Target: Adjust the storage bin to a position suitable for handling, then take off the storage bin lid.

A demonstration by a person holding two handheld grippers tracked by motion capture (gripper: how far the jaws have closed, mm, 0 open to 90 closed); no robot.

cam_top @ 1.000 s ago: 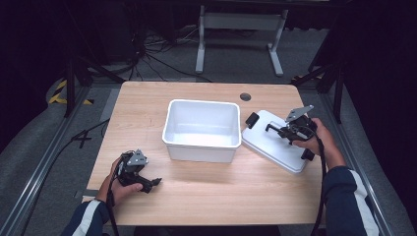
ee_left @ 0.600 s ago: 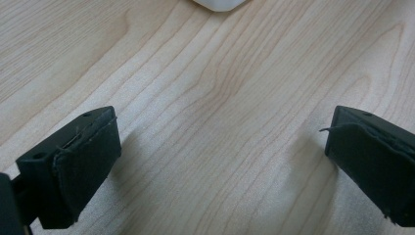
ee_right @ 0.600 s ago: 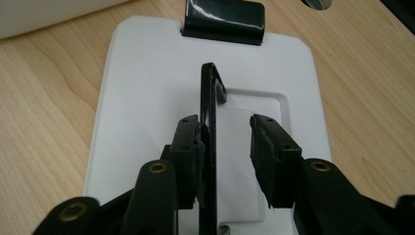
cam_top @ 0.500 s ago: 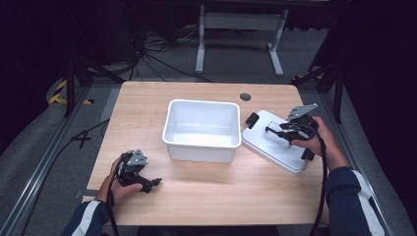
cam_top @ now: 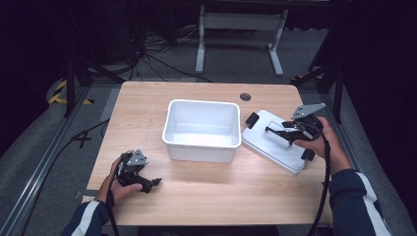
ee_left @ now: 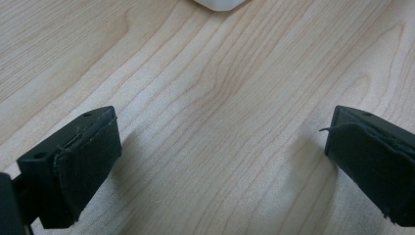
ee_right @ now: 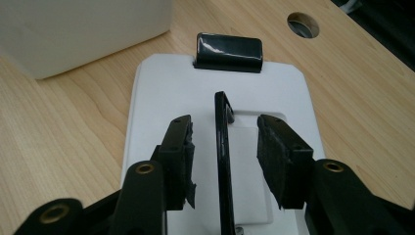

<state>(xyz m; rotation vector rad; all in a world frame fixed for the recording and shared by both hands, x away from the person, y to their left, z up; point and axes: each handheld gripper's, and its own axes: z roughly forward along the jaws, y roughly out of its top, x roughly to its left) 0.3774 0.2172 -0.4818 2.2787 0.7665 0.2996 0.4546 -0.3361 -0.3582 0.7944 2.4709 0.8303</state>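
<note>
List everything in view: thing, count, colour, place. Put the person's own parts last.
Bin: 1, white, open-topped, middle of the table.
Lid: 1, white, flat on the table right of the bin.
Handle: 1, black, raised on the lid, between the right gripper's fingers.
Latches: 2, black, at opposite ends of the lid.
Table: 1, light wood.
Cable hole: 1, round, far edge of the table.
Left gripper: 1, black, open, low over the near left of the table.
Right gripper: 1, black, open, astride the handle.

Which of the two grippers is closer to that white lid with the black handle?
Right. The right hand-held gripper straddles the lid's raised handle; the left hand-held gripper rests beyond the tub.
</note>
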